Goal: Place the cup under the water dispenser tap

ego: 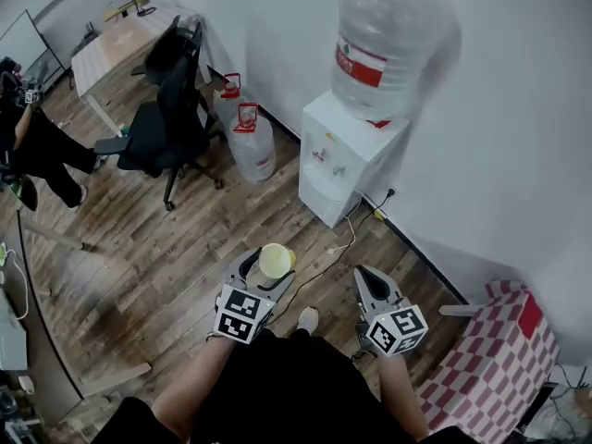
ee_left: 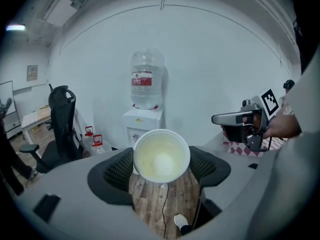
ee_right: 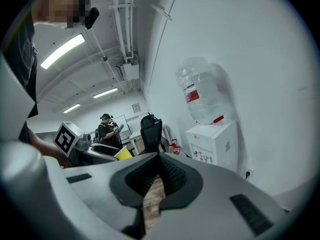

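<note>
Found left gripper pinching a pale yellow paper cup by its sides, mouth turned back along the jaws in the left gripper view, so apparently tipped off upright. Found right gripper pressed together on nothing, with only a thin strip of wood floor showing behind its pads. Located water dispenser against the white wall, bottle on top, well apart from the cup. Noted taps as small and hard to make out at the front. Judged task to be at the carry stage, with cup not yet near any tap.

Risks recorded:
- Thin paper wall likely to buckle or slip out under a hard squeeze.
- Cup likely to topple on release unless brought upright first.
- Rim liable to strike a tap if brought in too high.
- Loose cable on the floor before the dispenser, a tripping hazard on approach.
</note>
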`<state>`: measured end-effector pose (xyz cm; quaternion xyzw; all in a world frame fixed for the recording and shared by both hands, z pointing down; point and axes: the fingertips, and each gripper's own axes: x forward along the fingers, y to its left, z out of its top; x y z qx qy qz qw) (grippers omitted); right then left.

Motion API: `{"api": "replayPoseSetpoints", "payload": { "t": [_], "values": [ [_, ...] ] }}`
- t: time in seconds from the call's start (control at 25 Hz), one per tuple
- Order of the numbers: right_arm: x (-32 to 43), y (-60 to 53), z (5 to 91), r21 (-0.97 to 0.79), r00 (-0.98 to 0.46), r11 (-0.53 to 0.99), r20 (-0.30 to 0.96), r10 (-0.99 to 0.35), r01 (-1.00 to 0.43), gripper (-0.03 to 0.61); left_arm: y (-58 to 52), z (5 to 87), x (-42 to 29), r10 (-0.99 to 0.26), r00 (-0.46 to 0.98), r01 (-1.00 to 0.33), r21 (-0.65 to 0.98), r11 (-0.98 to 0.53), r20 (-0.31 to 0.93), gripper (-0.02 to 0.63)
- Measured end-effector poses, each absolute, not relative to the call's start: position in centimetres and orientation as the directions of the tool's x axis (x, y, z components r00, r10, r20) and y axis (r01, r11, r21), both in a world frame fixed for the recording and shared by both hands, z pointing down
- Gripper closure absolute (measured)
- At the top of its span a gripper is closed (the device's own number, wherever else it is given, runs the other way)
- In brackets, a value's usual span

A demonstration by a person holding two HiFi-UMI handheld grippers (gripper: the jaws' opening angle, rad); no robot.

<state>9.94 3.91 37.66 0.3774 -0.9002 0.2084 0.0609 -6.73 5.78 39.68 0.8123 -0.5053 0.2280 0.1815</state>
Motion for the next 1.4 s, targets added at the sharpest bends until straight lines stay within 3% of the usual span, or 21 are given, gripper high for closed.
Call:
{"api": "replayPoseSetpoints", "payload": {
  "t": [0.64,1.4],
  "values": [
    [13.2,-0.2,39.7,-0.37,-0.723,0.624,0.281,-0.631,-0.689,0.556,0.8,40.2,-4.7,-0.741,0.335,-0.921,0.036,-0.388,0.582,0.255],
    [10.6,-9.8,42.7,-0.344,-0.646,0.547,0.387,-0.658,-0.764,0.555,-13.7,48.5,-3.4,-0.63,0.478,-0.83,0.081,-0.551,0.612,0.255]
  ]
}}
